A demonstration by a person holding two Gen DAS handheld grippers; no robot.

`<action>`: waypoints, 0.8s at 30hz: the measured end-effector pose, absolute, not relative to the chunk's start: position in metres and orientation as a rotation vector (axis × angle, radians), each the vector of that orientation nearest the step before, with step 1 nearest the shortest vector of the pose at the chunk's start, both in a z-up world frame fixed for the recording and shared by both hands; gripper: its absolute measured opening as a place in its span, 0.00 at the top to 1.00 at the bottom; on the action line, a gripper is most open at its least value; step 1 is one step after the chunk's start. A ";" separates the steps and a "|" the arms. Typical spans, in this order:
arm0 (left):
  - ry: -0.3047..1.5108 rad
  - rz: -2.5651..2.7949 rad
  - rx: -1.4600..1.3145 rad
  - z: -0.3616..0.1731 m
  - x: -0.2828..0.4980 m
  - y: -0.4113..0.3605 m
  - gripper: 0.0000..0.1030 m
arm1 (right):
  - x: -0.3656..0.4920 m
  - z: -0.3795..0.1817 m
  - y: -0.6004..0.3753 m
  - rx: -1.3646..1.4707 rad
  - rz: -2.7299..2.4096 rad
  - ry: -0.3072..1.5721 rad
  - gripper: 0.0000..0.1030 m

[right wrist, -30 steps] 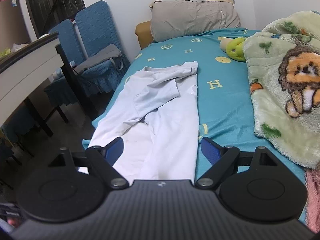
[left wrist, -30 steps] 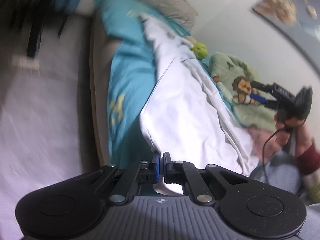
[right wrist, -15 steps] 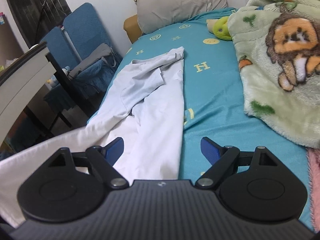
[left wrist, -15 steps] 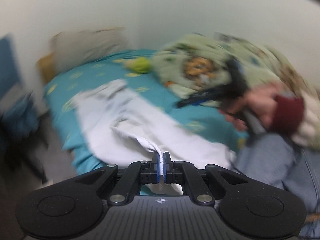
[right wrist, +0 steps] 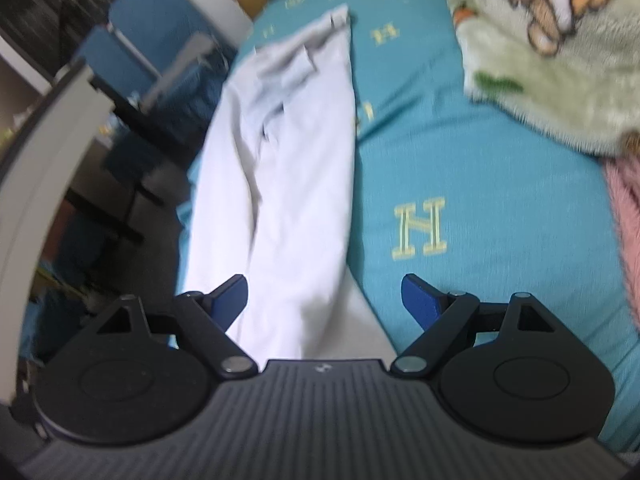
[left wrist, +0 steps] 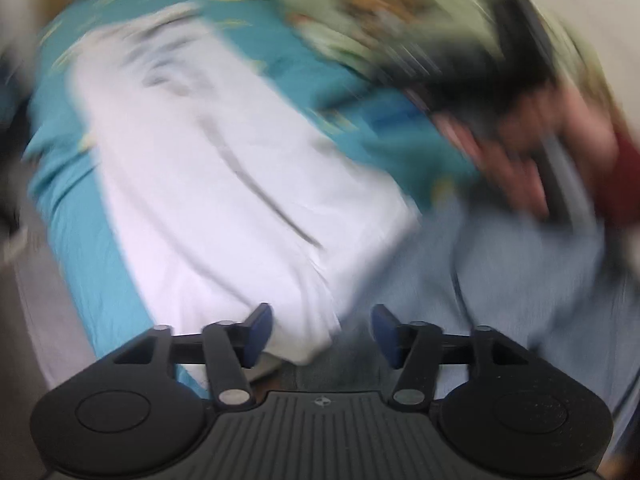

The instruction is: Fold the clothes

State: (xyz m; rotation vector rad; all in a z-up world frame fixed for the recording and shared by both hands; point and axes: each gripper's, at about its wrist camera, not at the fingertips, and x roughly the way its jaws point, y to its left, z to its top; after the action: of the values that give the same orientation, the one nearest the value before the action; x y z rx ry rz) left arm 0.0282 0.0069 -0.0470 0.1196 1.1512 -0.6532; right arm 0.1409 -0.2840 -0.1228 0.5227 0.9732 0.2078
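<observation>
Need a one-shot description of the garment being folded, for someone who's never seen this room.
Start at the bed with the teal sheet printed with yellow H letters. Along its left side, nearest the blue chairs, lies the white garment, stretched lengthwise in a long strip. It is the only plain white cloth there; the green cartoon blanket to its right is fluffy and patterned.

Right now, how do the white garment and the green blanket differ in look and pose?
The white garment is plain and thin; the green blanket is fluffy with a cartoon animal print. The garment lies stretched out long and mostly flat, with its near end between the open right gripper's fingers; the blanket is heaped in a mound at the side. Both rest on the teal sheet.
</observation>
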 end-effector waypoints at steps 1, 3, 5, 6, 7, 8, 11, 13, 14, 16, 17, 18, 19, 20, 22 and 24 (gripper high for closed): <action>1.156 -0.580 0.047 -0.049 0.041 0.018 0.25 | 0.142 -0.126 -0.282 0.521 0.206 0.995 0.17; 1.162 -0.437 -0.095 -0.054 0.066 0.039 0.22 | 0.144 -0.132 -0.279 0.517 0.202 1.038 0.17; 1.183 -0.311 -0.216 -0.069 0.090 0.057 0.22 | 0.146 -0.140 -0.278 0.530 0.193 1.080 0.17; 1.201 -0.252 -0.267 -0.079 0.100 0.065 0.22 | 0.147 -0.143 -0.278 0.544 0.187 1.100 0.17; 1.222 -0.213 -0.311 -0.088 0.108 0.071 0.22 | 0.146 -0.145 -0.279 0.556 0.186 1.116 0.17; 1.244 -0.195 -0.343 -0.097 0.113 0.075 0.22 | 0.146 -0.148 -0.279 0.568 0.186 1.132 0.17; 1.322 -0.155 -0.345 -0.116 0.120 0.074 0.24 | 0.144 -0.154 -0.277 0.585 0.211 1.194 0.17; 1.339 -0.153 -0.314 -0.117 0.118 0.069 0.25 | 0.145 -0.159 -0.273 0.577 0.217 1.229 0.17; 1.347 -0.165 -0.298 -0.115 0.115 0.065 0.28 | 0.144 -0.159 -0.270 0.565 0.218 1.239 0.16; 1.393 -0.226 -0.262 -0.115 0.107 0.053 0.31 | 0.140 -0.158 -0.260 0.524 0.256 1.274 0.15; 1.404 -0.259 -0.236 -0.114 0.101 0.047 0.40 | 0.138 -0.158 -0.255 0.504 0.276 1.290 0.15; 1.410 -0.291 -0.211 -0.113 0.096 0.041 0.46 | 0.134 -0.157 -0.250 0.483 0.296 1.302 0.15; 1.410 -0.315 -0.190 -0.111 0.091 0.037 0.53 | 0.130 -0.156 -0.245 0.452 0.306 1.309 0.19; 1.411 -0.317 -0.181 -0.110 0.087 0.035 0.58 | 0.127 -0.154 -0.240 0.422 0.316 1.315 0.26; 1.413 -0.326 -0.199 -0.106 0.082 0.036 0.72 | 0.119 -0.151 -0.231 0.367 0.341 1.324 0.35; 1.400 -0.345 -0.203 -0.099 0.075 0.035 0.87 | 0.108 -0.148 -0.220 0.303 0.369 1.330 0.47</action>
State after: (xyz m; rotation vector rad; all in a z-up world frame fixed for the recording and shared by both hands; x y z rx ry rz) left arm 0.0745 0.0348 -0.0994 -0.2032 1.4004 -0.3446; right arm 0.1084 -0.2201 -0.1479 0.3035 1.3296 0.3688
